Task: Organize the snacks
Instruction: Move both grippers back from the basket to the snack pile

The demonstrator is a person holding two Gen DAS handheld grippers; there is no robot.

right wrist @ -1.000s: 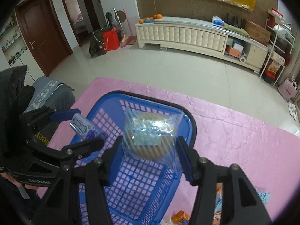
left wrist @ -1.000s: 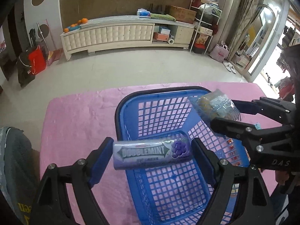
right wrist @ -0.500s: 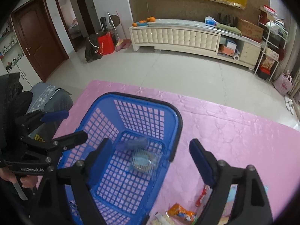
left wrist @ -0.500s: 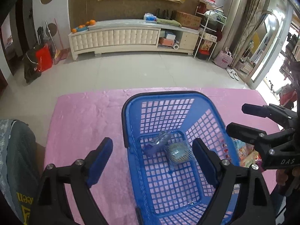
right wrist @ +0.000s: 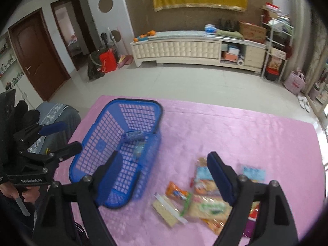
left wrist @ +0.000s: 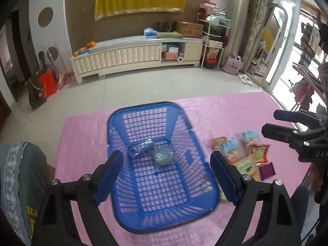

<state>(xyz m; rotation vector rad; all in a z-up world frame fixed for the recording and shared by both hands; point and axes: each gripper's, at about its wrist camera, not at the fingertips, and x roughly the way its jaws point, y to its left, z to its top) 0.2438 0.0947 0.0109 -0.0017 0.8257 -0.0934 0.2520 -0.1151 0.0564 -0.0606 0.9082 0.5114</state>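
A blue plastic basket (left wrist: 143, 105) stands on the pink tablecloth. On its floor lie a purple gum pack (left wrist: 141, 148) and a round snack in clear wrap (left wrist: 163, 157). My left gripper (left wrist: 166, 155) hovers open above the basket with nothing between its fingers. My right gripper (right wrist: 164, 157) is open and empty too, held over the cloth between the basket (right wrist: 135, 102) and a pile of several snack packets (right wrist: 201, 194). That pile (left wrist: 244, 153) lies right of the basket. The right gripper (left wrist: 274, 123) shows at the right edge of the left wrist view, the left gripper (right wrist: 63, 137) at the left edge of the right wrist view.
The pink tablecloth (right wrist: 235, 127) ends at the far edge, with tiled floor and a white cabinet (right wrist: 176, 49) beyond. A grey padded seat (left wrist: 18, 164) sits at the table's left side. A person's hand (right wrist: 12, 192) holds the left gripper's handle.
The left gripper let go of the gum pack and the right let go of the wrapped snack; both now lie in the basket. Both grippers rose and drew back, the right swinging toward the snack pile.
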